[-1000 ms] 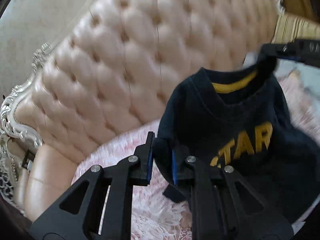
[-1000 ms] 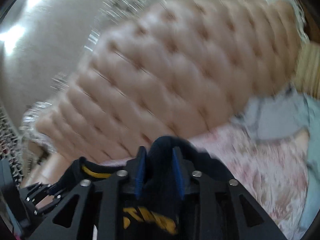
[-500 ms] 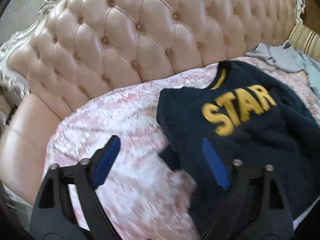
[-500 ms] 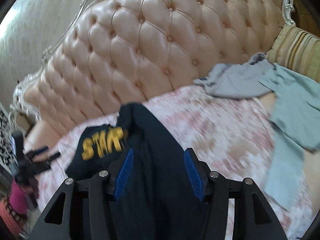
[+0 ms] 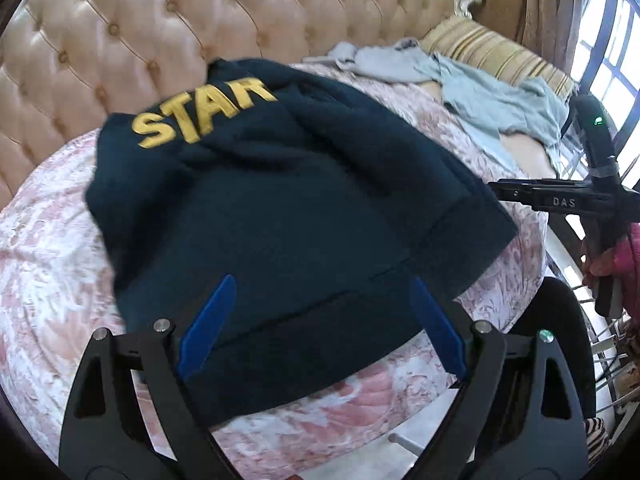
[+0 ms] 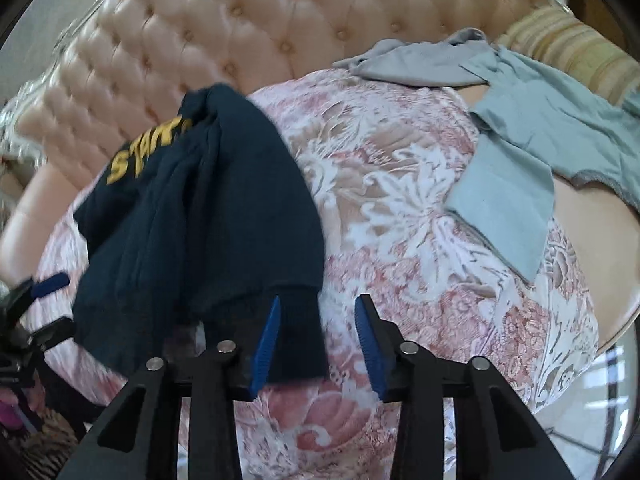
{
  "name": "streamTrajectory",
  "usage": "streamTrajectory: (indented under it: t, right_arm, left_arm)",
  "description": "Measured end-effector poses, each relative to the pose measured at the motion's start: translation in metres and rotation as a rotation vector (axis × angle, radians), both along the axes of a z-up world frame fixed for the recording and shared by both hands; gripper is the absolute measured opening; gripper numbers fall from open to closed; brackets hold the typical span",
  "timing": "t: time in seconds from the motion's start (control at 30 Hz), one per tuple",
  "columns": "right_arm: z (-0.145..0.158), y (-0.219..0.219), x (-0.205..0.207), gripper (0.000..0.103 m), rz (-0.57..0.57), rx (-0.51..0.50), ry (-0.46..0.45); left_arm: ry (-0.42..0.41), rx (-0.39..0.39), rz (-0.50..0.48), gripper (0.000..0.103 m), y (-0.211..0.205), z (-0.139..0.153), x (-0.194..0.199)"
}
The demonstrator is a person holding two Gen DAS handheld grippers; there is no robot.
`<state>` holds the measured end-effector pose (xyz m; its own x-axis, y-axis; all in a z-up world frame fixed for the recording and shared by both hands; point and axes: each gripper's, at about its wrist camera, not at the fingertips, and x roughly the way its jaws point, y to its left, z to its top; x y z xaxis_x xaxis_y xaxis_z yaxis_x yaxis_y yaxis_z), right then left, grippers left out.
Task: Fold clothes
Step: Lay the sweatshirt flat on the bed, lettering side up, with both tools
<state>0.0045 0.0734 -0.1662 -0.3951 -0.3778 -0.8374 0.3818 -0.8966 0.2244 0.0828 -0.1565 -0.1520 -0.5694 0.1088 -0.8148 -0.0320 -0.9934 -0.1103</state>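
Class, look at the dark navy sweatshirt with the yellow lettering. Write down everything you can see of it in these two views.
The navy sweatshirt is a thick, fleecy-looking top with yellow block letters across the chest and a ribbed hem. It lies spread but rumpled, front up, on the pink floral cover, its neck end toward the tufted headboard. Its hem points at the cameras. The left tool hangs open above the hem; the right tool is closing with the hem's corner between its pads, unpinched.

You're looking at a tufted peach sofa back (image 5: 256, 12) sitting behind a pink floral cover (image 6: 420, 208). A striped gold cushion (image 5: 496, 54) is leaning at the far end, and a curtain (image 5: 532, 4) is hanging by the window (image 5: 616, 52).
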Motion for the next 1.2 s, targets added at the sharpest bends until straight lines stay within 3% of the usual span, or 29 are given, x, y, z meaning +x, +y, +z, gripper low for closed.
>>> streamTrajectory:
  t: [0.27,0.47,0.6,0.77,0.9,1.07,1.2]
  right_arm:
    - [-0.009,-0.019,0.003,0.039,0.08,0.016,0.023]
    - [0.004,-0.032,0.019,0.009,0.13,0.11,0.11]
    - [0.022,-0.038,0.028,0.007,0.165,0.206,0.201]
    - [0.064,-0.045,0.032,0.007,0.228,0.4,0.399]
    - [0.095,-0.039,0.008,0.006,0.221,0.528,0.51]
    - [0.139,-0.012,-0.053,0.006,0.133,0.612,0.611]
    - [0.155,0.007,-0.107,0.006,0.073,0.681,0.624]
  left_arm:
    - [-0.113,0.019,0.075,0.093,-0.011,-0.028,-0.019]
    - [-0.122,0.043,0.099,0.101,-0.015,-0.036,-0.021]
    - [-0.12,0.051,0.1,0.103,-0.016,-0.037,-0.021]
    - [-0.118,0.049,0.091,0.103,-0.019,-0.038,-0.02]
    - [-0.122,0.041,0.091,0.103,-0.018,-0.037,-0.019]
    - [-0.148,0.052,0.102,0.103,-0.021,-0.031,-0.017]
    - [-0.122,0.098,0.13,0.103,-0.029,-0.013,-0.006]
